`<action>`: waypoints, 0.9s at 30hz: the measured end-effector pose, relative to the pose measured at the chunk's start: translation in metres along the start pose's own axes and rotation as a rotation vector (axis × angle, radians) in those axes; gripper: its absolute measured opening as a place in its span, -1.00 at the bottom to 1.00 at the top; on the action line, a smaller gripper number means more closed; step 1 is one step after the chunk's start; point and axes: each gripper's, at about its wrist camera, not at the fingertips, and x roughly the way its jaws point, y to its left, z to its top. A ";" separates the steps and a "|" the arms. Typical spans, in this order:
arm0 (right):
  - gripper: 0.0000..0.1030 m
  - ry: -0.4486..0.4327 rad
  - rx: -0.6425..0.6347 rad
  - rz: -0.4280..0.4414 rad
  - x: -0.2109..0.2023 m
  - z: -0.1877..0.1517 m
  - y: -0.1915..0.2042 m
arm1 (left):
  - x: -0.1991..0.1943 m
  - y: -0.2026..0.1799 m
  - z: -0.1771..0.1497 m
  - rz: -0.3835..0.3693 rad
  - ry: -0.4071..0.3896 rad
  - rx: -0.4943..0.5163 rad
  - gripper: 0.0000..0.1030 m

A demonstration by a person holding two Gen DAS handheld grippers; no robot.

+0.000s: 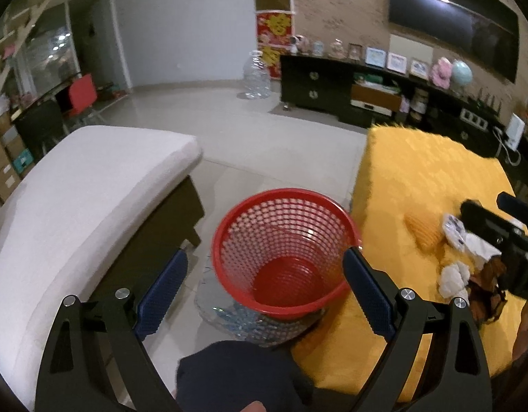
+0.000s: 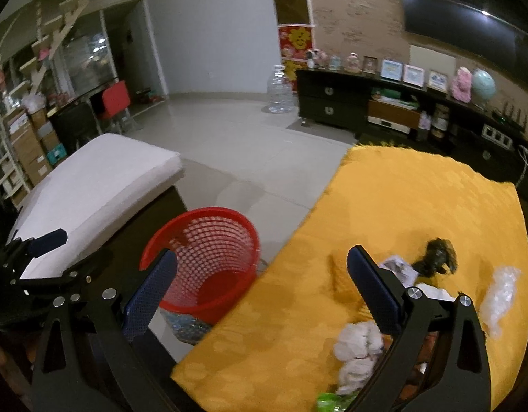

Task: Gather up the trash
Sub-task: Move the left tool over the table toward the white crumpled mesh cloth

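A red mesh waste basket [image 1: 284, 250] stands on the floor beside a table with a yellow cloth [image 1: 418, 185]; it looks empty. My left gripper [image 1: 264, 285] is open and empty, hovering above the basket. Trash lies on the cloth: crumpled white tissue [image 2: 358, 343], a printed wrapper [image 2: 399, 269], a dark crumpled piece [image 2: 437, 257], clear plastic [image 2: 501, 295] and a green scrap [image 2: 327, 400]. My right gripper [image 2: 260, 295] is open and empty, over the table's left edge, the tissue by its right finger. The basket also shows in the right wrist view [image 2: 205, 261].
A white cushioned bench [image 1: 88, 199] stands left of the basket. A clear plastic item [image 1: 236, 316] lies under the basket. A dark TV cabinet [image 1: 367, 92] lines the far wall, with a large water bottle [image 1: 257, 75] on the tiled floor.
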 end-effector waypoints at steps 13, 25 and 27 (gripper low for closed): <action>0.87 0.017 0.154 -0.205 -0.020 -0.036 -0.105 | 0.035 -0.081 -0.012 -0.144 0.082 0.152 0.72; 0.87 0.023 0.278 -0.314 -0.044 -0.074 -0.162 | 0.060 -0.165 -0.024 -0.347 0.156 0.307 0.71; 0.87 0.027 0.294 -0.324 -0.046 -0.079 -0.168 | 0.065 -0.180 -0.027 -0.383 0.169 0.331 0.71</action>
